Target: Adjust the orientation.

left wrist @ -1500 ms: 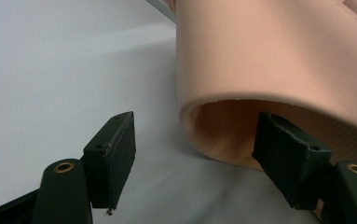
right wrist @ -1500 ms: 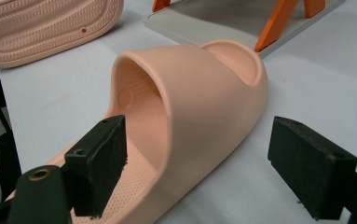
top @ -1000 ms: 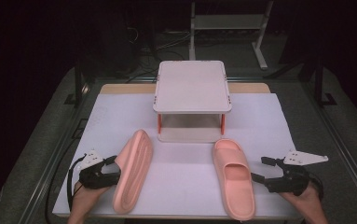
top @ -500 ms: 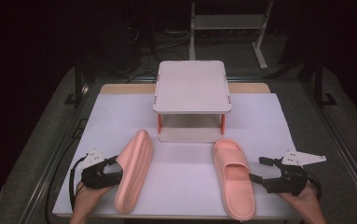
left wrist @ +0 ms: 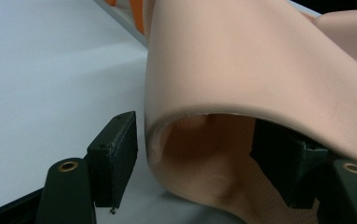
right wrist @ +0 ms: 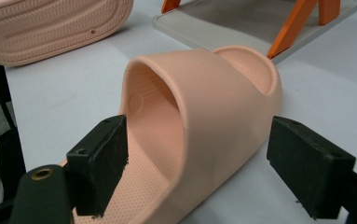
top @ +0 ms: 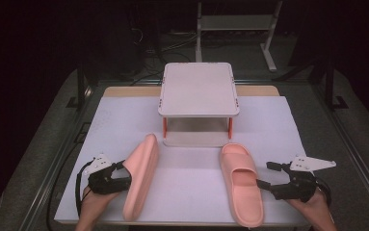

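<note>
Slippers, a pink pair on the white table, in front of a small shelf with orange legs at the frame's centre. The left slipper stands tipped on its edge at lower left of the high view, its sole facing frame right, its long axis running from the bottom edge up toward the shelf. My left gripper meets it from the left, across that axis; in the left gripper view one jaw stands just outside the strap while the other sits inside the strap's arch, so the strap lies between open jaws, and I cannot tell whether either pad touches it. The right slipper lies flat, sole down, at lower right, its axis likewise pointing to the shelf. My right gripper comes at it from frame right; in the right gripper view the jaws stand wide on either side of the strap, one over the footbed, one clear outside. Each hand is nearest its own slipper. Both are smooth soft foam with dimpled footbeds and ribbed soles
</note>
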The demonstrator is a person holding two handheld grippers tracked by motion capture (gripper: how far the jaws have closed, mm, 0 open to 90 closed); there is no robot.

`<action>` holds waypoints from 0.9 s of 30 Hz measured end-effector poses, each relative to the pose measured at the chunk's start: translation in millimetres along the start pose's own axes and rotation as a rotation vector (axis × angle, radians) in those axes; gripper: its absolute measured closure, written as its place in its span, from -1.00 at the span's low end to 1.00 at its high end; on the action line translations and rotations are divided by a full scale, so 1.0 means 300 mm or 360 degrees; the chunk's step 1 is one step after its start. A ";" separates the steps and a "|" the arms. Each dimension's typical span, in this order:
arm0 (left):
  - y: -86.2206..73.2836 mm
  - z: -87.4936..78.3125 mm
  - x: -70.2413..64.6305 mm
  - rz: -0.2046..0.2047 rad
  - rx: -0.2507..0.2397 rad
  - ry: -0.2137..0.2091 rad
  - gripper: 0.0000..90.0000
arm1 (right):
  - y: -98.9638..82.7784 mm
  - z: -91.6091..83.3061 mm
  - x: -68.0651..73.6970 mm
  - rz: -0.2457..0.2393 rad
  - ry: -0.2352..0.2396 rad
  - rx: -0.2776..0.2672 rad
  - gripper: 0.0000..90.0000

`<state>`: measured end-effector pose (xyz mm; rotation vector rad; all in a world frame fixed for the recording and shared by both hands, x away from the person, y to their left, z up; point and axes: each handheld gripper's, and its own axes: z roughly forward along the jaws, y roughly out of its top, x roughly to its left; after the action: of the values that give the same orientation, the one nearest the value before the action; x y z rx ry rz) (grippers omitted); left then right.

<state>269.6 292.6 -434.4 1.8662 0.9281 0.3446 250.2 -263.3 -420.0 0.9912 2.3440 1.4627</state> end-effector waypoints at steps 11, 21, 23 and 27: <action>0.019 0.023 -0.028 0.0033 -0.0024 -0.0017 -0.33 | 0.004 0.007 0.009 -0.0013 0.0006 0.0006 -0.55; 0.042 0.054 -0.041 -0.0009 -0.0044 0.0037 -0.42 | 0.004 0.002 0.008 -0.0009 0.0011 0.0002 -0.54; 0.047 0.077 -0.051 -0.0007 -0.0012 0.0066 -0.44 | 0.005 0.001 0.010 -0.0017 0.0020 -0.0003 -0.54; 0.057 0.105 -0.076 0.0025 0.0010 0.0002 -0.49 | 0.008 -0.005 0.010 -0.0017 0.0034 -0.0025 -0.52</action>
<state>280.7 251.7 -431.0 1.8798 0.9167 0.3528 248.1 -261.8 -416.8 0.9621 2.3453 1.4928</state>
